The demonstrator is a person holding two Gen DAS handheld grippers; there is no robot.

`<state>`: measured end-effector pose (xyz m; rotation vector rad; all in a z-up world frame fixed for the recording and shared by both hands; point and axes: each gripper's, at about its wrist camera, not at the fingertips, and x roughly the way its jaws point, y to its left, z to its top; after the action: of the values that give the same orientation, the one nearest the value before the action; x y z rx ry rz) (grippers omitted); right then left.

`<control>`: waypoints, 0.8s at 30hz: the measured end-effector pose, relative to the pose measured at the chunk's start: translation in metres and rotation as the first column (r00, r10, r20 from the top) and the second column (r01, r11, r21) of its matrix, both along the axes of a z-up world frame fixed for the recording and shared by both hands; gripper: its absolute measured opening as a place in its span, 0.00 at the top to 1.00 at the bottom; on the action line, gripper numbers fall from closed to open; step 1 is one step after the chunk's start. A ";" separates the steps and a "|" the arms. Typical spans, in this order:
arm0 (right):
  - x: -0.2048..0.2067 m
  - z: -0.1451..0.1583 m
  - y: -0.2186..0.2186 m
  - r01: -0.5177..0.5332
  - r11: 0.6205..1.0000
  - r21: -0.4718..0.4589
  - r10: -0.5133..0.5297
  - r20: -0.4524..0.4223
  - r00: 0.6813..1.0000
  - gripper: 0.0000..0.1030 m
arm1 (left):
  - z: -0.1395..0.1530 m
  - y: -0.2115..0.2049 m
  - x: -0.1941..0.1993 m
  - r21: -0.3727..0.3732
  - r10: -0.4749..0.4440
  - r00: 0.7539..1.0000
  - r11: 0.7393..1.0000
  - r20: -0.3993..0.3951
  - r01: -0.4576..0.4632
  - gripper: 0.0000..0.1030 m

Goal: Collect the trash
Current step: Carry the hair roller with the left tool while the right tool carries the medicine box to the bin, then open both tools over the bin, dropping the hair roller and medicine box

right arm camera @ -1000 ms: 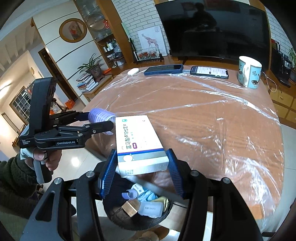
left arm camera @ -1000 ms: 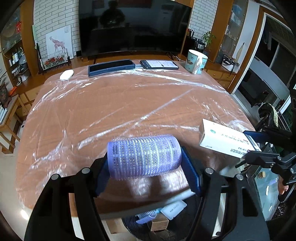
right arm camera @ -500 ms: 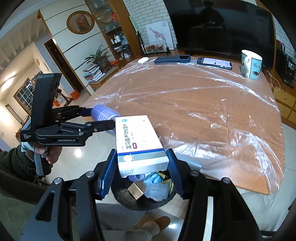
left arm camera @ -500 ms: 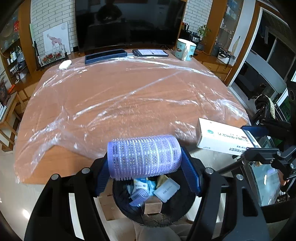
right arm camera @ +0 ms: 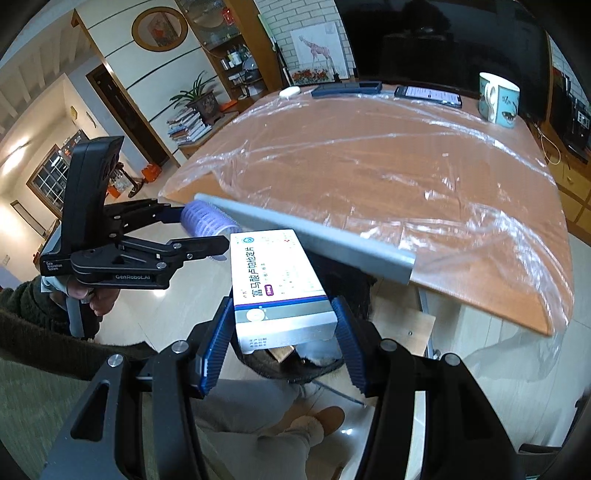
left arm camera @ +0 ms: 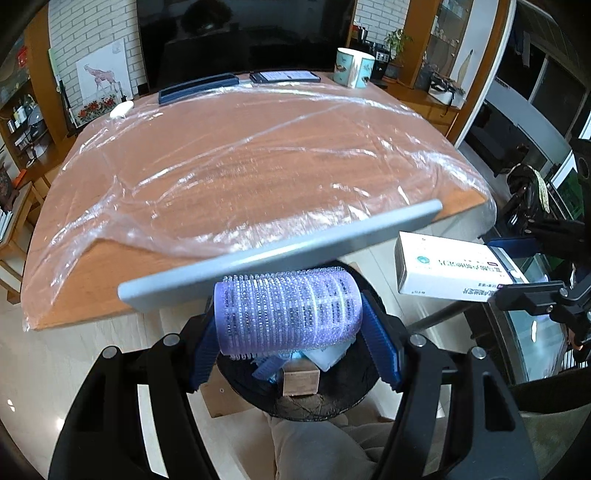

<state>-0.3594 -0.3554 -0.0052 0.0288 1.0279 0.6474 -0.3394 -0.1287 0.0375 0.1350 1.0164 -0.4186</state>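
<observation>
While both grippers hang off the table's near edge, the scene reads:

Table (left arm camera: 258,158): brown wood under crinkled clear film (left arm camera: 155,206), filling the middle of both views; a grey bar (left arm camera: 280,251) crosses just in front of its near edge.
Far edge: mug (left arm camera: 352,68) at upper right of the left view, phone (left arm camera: 284,76) and dark case (left arm camera: 197,88) beside it, a small white object (left arm camera: 121,109) further left.
Room: TV (left arm camera: 240,33) across the top, giraffe picture (left arm camera: 101,86) at upper left, shelves on both sides.
Left gripper (left arm camera: 291,347): closed across the ends of a purple roller (left arm camera: 286,314), lower centre of the left view, directly above the bin (left arm camera: 321,400).
Right gripper (right arm camera: 280,328): clamped on the sides of a white box (right arm camera: 275,280), lower centre of the right view.
Bin: black, below the table edge, holding scraps and a brown block (left arm camera: 300,382).
Hidden: in the right view the box covers most of the bin; its contents there cannot be made out. The box's small print is unreadable in the left view.
</observation>
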 end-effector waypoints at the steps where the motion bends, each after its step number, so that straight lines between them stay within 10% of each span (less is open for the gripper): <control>1: -0.002 -0.003 0.001 -0.002 1.000 -0.005 0.002 -0.006 1.000 0.48 | -0.002 0.000 -0.001 0.003 -0.002 1.000 1.000 -0.004 0.002 0.33; 24: 0.024 -0.077 0.042 0.013 0.995 -0.097 -0.022 -0.098 0.995 0.48 | -0.075 0.000 0.011 0.073 0.048 0.992 0.997 -0.118 -0.040 0.33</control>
<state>-0.3354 -0.3134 -0.0821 -0.0147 1.1528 0.5843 -0.3287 -0.1283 -0.0376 0.1518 1.1508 -0.3542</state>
